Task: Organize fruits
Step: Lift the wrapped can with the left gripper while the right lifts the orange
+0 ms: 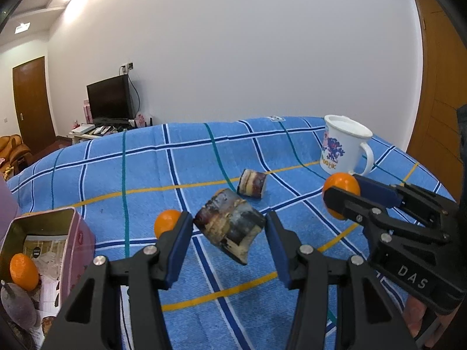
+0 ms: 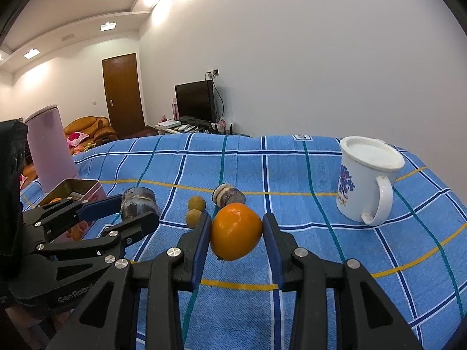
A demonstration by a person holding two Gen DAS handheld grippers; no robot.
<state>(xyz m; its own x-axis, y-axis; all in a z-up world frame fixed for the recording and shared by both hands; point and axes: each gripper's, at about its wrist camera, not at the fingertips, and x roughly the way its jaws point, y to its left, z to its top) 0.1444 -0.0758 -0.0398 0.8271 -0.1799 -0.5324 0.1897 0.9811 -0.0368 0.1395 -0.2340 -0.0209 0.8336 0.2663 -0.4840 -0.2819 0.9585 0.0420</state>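
Far left: pink tin on blue checked cloth, lid off, holding an orange plus a dark purplish fruit. Next, left gripper clamped on dark mottled chunk, lifted off cloth. Behind it, second dark chunk lying on cloth. Two small brown round fruits touching, near centre. Right gripper closed on orange fruit, above cloth. Far right: white mug, upright.
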